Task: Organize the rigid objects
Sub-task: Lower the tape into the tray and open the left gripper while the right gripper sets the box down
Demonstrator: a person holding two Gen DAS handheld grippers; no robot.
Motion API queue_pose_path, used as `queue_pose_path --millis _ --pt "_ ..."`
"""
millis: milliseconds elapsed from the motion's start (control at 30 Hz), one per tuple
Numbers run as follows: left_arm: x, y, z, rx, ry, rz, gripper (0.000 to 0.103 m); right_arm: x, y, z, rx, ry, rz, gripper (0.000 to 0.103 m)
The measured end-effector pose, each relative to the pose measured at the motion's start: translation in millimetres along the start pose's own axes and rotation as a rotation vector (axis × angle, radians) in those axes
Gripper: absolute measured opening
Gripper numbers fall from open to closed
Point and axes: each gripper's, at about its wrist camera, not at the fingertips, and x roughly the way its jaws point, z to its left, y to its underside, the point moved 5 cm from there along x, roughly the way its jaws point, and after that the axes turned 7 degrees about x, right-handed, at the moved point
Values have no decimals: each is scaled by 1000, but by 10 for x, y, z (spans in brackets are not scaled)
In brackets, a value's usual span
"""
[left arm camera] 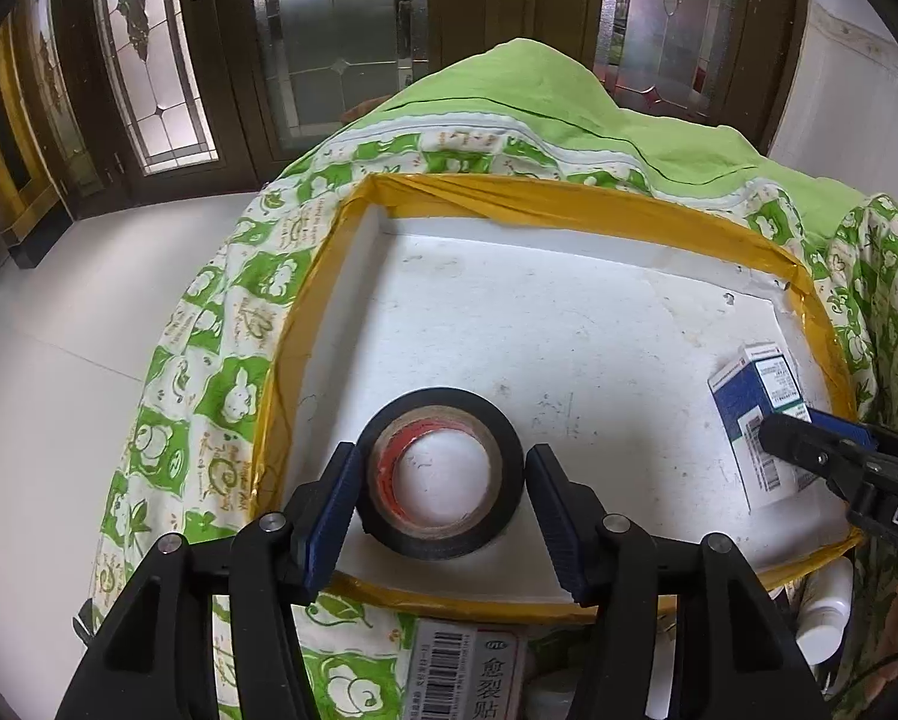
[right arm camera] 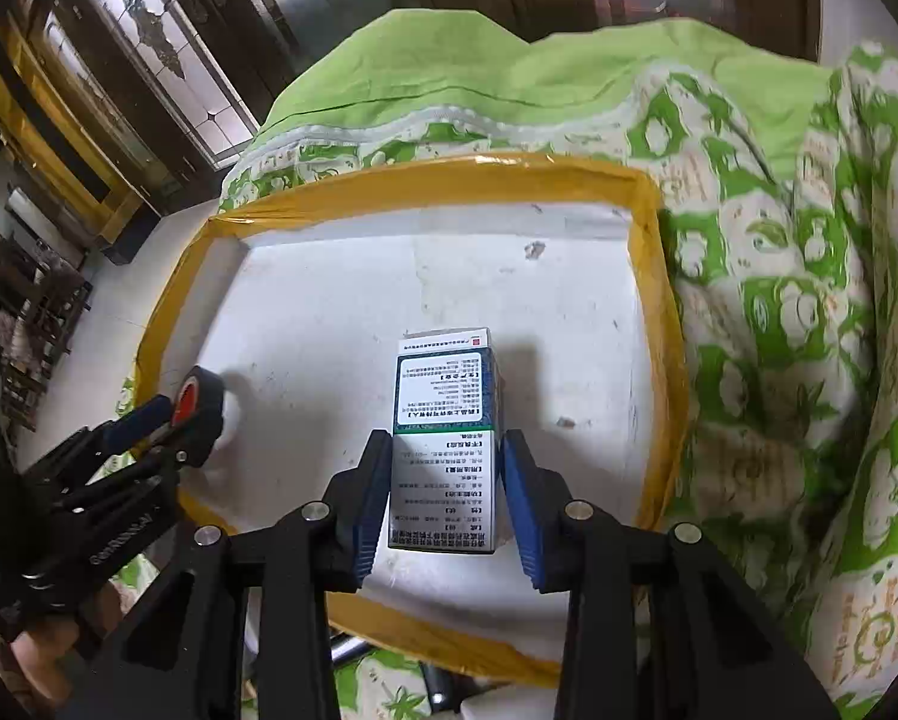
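My left gripper (left arm camera: 440, 474) sat around the roll of black electrical tape (left arm camera: 440, 474), which lay flat near the left edge of the white foam tray (left arm camera: 568, 300); the left pad touched the roll, the right pad stood just off it, so the jaws were open. My right gripper (right arm camera: 446, 480) was closed on the blue-and-white medicine box (right arm camera: 446, 420) over the tray's right side. The tray, rimmed with yellow tape, rested on a green patterned cloth (left arm camera: 221, 360).
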Motion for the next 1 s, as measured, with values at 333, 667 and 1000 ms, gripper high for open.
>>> queue_pose_path --millis 333,667,1000 --pt "-224 74 -80 23 -38 -45 79 -95 -22 -62 51 -31 -59 44" --pt "-713 442 -247 3 -43 -65 92 -520 134 -120 73 -60 -186 61" --pt "-1101 1050 -334 50 -88 -59 93 -812 553 -251 136 -110 -155 64"
